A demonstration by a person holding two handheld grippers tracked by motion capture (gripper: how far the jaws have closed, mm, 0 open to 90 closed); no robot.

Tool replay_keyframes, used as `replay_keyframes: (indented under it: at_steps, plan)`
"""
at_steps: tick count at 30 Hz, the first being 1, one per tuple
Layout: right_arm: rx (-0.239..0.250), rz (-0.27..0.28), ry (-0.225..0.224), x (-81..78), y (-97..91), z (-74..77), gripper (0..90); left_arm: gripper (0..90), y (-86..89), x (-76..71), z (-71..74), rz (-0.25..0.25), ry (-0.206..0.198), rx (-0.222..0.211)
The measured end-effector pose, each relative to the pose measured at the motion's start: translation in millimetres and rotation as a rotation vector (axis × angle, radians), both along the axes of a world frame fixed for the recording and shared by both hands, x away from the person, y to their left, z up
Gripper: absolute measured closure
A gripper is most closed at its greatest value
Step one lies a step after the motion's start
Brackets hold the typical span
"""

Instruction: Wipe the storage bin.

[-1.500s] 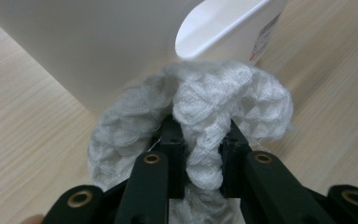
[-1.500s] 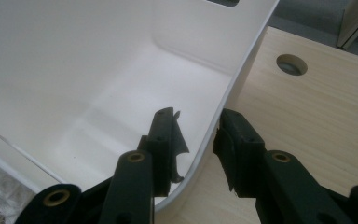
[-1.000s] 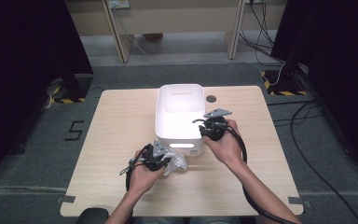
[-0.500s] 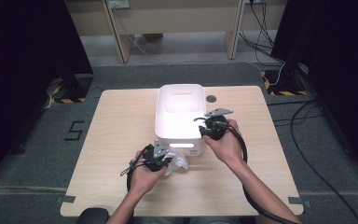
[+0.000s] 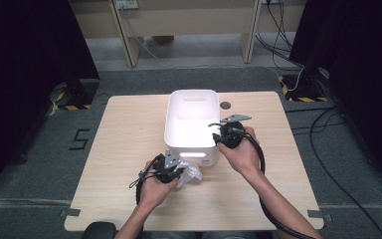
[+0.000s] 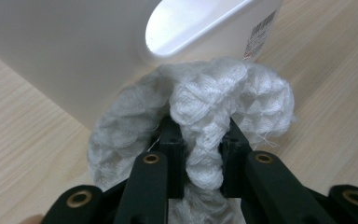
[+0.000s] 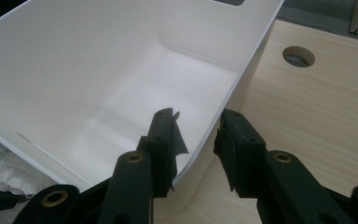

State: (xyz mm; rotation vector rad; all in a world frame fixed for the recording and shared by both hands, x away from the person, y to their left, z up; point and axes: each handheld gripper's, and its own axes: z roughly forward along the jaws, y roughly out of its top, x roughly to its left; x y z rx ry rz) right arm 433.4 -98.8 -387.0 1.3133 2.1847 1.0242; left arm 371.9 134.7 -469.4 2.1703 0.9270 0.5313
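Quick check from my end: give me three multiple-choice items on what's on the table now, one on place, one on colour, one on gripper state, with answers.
1. Where is the cloth?
A. inside the bin
B. on the table against the bin's near wall
C. on the floor

2. What colour is the bin?
A. white
B. blue
C. black

3. How does the right gripper stand at the bin?
A. shut on the cloth
B. flat on the table, away from the bin
C. astride the bin's wall, one jaw inside, one outside

Answers: 1 B, the left gripper pinches the cloth in front of the wall. 2 A, white in each view. 3 C, the rim runs between its jaws.
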Motion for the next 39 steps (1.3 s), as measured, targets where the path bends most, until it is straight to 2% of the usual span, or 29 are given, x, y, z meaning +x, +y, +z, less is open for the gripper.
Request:
replay_keyframes:
  at_steps: [13, 30, 39]
  plan:
    - [-0.005, 0.001, -0.004, -0.9, 0.5, -0.1, 67.7, 76.2, -2.7, -2.2, 4.9, 0.003, -0.022, -0.024]
    - [-0.003, -0.007, -0.010, -1.7, 2.4, -0.6, 67.7, 76.3, -6.6, -9.6, 32.8, 0.018, -0.079, -0.074]
    - [-0.004, -0.008, -0.011, -2.0, 3.0, -0.6, 67.6, 76.3, -7.1, -10.6, 43.5, 0.019, -0.091, -0.079]
